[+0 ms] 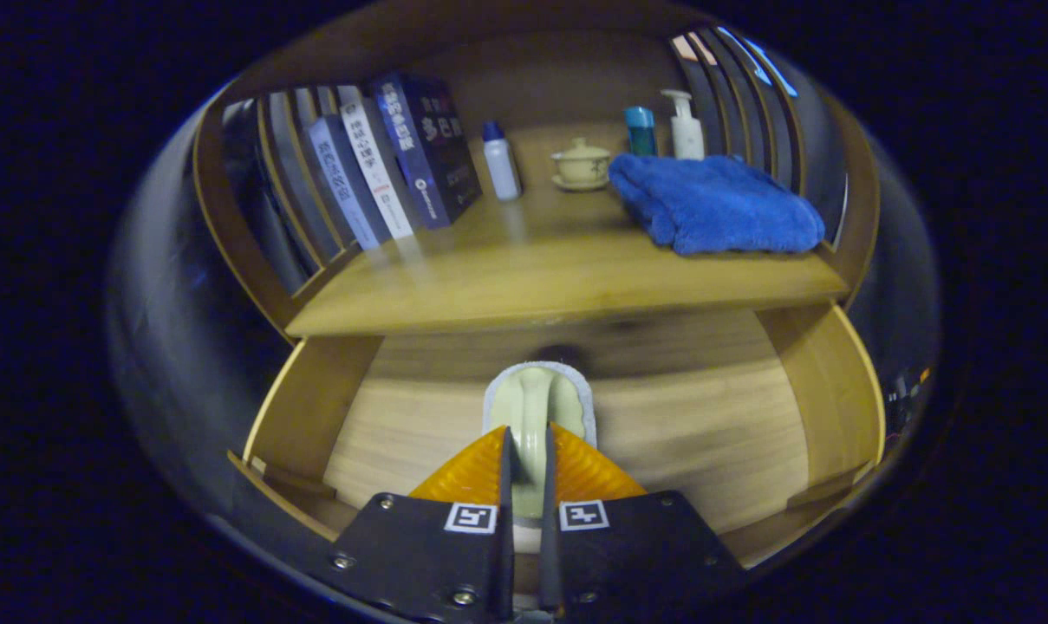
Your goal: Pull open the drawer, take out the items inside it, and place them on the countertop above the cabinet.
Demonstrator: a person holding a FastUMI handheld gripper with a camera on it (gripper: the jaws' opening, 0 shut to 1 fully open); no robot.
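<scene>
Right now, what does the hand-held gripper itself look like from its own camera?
The hand-held gripper has two wedge-shaped fingers with ribbed faces, tapering forward. Each is mounted on a flat black plate fastened with visible screws. A square black-and-white fiducial marker sits on each plate near the inner edge. No cables visible.

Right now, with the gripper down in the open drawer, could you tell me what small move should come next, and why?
Probably lift straight up: the gripper looks shut on the pale brush, above the drawer floor, and the countertop overhead has bare room in front.
</scene>
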